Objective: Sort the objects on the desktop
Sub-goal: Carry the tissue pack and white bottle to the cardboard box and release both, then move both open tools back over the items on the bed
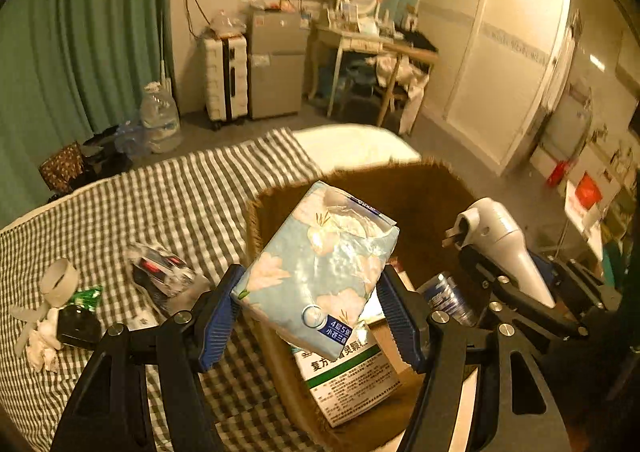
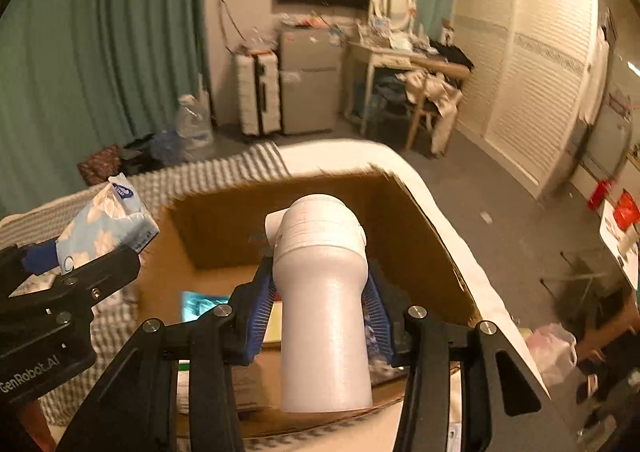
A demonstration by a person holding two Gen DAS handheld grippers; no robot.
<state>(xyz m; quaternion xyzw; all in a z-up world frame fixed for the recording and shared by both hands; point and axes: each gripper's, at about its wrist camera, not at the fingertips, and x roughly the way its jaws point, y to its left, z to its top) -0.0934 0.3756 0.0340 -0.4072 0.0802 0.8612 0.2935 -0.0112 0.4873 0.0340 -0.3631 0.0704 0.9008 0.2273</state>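
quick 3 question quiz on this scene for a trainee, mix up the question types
1. True or false: the left gripper is closed on a blue flowered tissue pack.
2. Which thing does the right gripper hold? A) a green medicine box B) a white hair dryer C) a roll of tape
3. Fill in: both held things hang above an open cardboard ____ on the bed.

Key
1. True; both pads press its sides.
2. B; the pads clamp its body.
3. box; the green and white medicine box already lies inside.
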